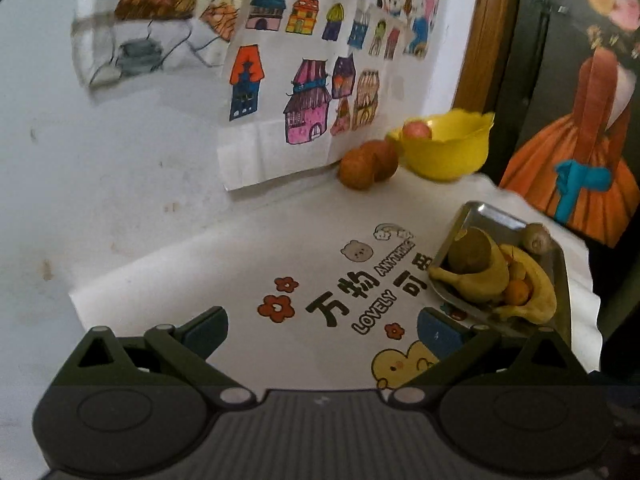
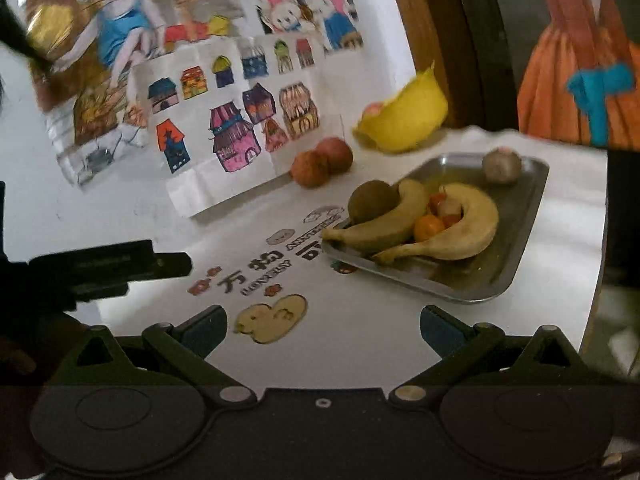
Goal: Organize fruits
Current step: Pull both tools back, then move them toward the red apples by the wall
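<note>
A steel tray (image 2: 516,236) (image 1: 500,218) holds two bananas (image 2: 460,232) (image 1: 484,276), a brown kiwi (image 2: 372,200) (image 1: 470,254), a small orange (image 2: 428,228) (image 1: 518,292) and a round brownish fruit (image 2: 502,166) (image 1: 538,238) at its far end. Two reddish-orange fruits (image 2: 322,162) (image 1: 368,164) lie on the table by the wall. A yellow bowl (image 2: 404,118) (image 1: 444,148) behind them holds a pinkish fruit (image 1: 416,130). My left gripper (image 1: 322,330) and right gripper (image 2: 322,330) both hang open over the table, holding nothing.
The round white table (image 2: 560,280) has a printed cloth with a yellow duck (image 2: 272,318) and letters. Children's drawings (image 2: 224,120) lean on the wall behind. A picture of an orange dress (image 2: 572,60) stands at right. The left gripper's dark body (image 2: 108,268) shows in the right wrist view.
</note>
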A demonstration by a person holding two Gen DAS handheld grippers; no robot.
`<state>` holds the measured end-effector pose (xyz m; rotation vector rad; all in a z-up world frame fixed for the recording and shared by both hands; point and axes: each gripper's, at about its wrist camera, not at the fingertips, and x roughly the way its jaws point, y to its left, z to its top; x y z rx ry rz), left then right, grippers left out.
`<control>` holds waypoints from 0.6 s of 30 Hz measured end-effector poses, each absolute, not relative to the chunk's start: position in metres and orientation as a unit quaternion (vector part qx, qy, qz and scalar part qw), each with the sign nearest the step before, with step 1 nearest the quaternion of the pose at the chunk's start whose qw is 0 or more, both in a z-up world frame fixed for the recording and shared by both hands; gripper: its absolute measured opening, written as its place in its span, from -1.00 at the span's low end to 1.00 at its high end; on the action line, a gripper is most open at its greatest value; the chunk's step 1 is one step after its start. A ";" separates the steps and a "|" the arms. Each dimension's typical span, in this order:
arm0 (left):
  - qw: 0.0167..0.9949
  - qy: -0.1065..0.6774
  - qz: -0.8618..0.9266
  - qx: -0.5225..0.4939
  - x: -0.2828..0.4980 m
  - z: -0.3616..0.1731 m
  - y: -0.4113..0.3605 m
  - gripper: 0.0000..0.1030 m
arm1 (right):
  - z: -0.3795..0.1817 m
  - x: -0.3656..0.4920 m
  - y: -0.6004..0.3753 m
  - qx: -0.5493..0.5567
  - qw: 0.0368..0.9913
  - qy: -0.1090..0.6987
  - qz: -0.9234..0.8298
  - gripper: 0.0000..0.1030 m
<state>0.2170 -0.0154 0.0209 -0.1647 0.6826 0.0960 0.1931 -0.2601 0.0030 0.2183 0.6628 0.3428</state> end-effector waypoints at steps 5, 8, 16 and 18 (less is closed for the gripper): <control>0.903 0.416 0.078 -0.081 0.227 0.074 -0.020 0.99 | 0.061 0.210 -0.262 0.080 0.901 0.397 0.157 0.99; 0.885 0.446 0.097 -0.092 0.228 0.108 -0.022 0.99 | 0.098 0.224 -0.266 0.074 0.881 0.441 0.155 0.99; 0.861 0.462 0.176 -0.120 0.239 0.177 -0.031 0.99 | 0.178 0.295 -0.277 0.016 0.851 0.508 0.136 0.99; 0.860 0.459 0.185 -0.124 0.245 0.182 -0.034 0.99 | 0.194 0.310 -0.275 -0.011 0.858 0.494 0.140 0.99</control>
